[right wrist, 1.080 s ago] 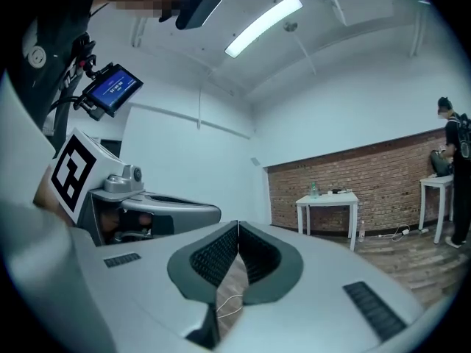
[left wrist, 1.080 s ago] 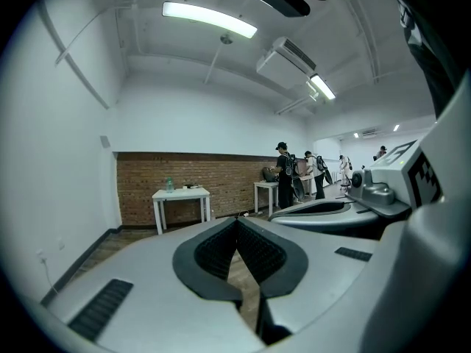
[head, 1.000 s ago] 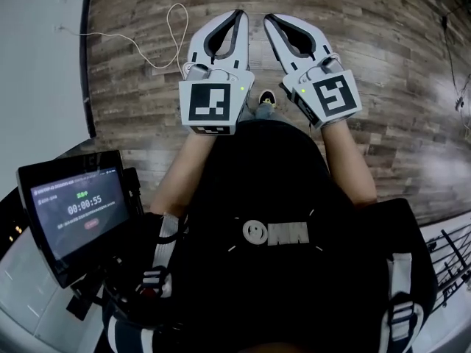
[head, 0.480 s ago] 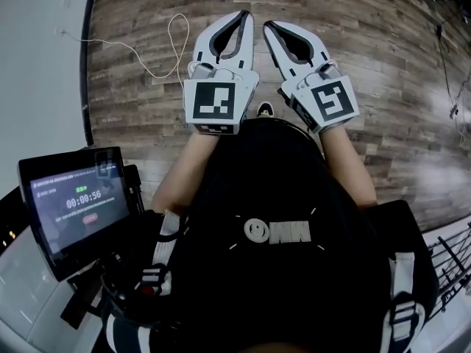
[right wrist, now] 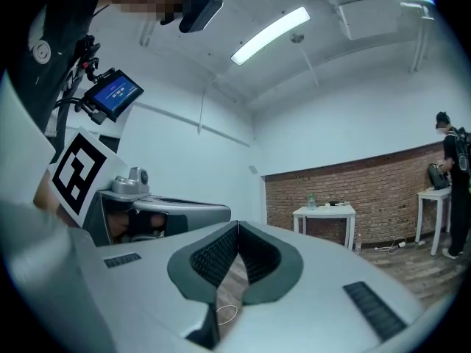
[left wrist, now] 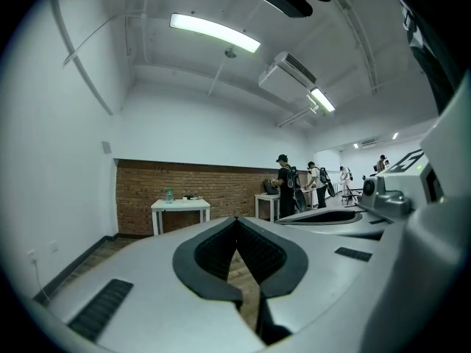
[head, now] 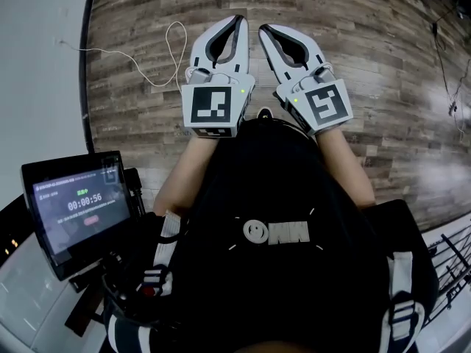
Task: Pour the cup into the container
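On the wood-plank floor (head: 132, 87), which fills the top of the head view, stands a person in a black top (head: 272, 197) with both forearms held out level. A brick wall (left wrist: 184, 190) closes the far end of the room, under white plaster. A dark screen (head: 77, 208) on a black mount sits at the person's left side and shows a timer. The left gripper (head: 238, 20) and right gripper (head: 263, 29) are side by side, just apart, and point the same way. Left gripper: jaws clenched, the dark pads meeting at the tip in the left gripper view (left wrist: 236, 219), with nothing between them and only floor showing through the gap behind. Right gripper: jaws clenched the same way and empty (right wrist: 238, 226). The marker cube of each, left (head: 213, 105) and right (head: 324, 105), faces up toward the head. A white desk (left wrist: 180, 206) stands against the brick wall with a green bottle (left wrist: 168, 195) near its left edge. A white cable (head: 158, 57) lies looped near the floor's left edge. Cup and container: no view shows where they are.
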Demonstrator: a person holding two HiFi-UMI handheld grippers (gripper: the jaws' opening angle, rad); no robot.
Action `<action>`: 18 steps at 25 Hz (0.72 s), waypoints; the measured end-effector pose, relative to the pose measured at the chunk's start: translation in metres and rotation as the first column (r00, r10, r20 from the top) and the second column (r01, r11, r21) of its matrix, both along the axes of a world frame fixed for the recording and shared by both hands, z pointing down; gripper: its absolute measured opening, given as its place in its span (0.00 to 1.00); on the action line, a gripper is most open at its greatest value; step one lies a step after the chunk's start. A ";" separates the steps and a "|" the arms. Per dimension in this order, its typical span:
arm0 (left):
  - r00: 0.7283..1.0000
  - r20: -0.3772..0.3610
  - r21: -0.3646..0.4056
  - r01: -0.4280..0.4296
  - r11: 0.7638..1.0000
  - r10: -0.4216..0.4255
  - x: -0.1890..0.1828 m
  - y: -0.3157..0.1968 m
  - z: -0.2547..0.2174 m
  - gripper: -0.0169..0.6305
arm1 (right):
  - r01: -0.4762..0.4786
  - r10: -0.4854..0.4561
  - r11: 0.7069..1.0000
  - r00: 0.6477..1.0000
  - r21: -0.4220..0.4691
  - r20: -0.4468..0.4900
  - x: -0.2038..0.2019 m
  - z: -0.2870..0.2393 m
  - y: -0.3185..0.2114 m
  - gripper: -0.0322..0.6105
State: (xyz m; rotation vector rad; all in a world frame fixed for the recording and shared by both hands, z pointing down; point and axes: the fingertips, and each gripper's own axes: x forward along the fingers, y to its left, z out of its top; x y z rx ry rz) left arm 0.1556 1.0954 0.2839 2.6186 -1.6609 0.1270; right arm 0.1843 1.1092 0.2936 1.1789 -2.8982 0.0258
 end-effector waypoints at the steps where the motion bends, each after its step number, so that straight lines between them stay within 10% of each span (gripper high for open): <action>1: 1.000 -0.005 -0.004 -0.003 1.000 0.003 0.001 0.000 0.000 0.03 | -0.004 0.004 1.000 1.000 -0.001 0.002 0.001 0.000 0.000 0.06; 18: 1.000 0.009 0.007 -0.012 1.000 0.012 -0.003 -0.021 0.008 0.03 | 0.002 -0.002 1.000 1.000 0.002 0.013 -0.009 0.003 -0.020 0.06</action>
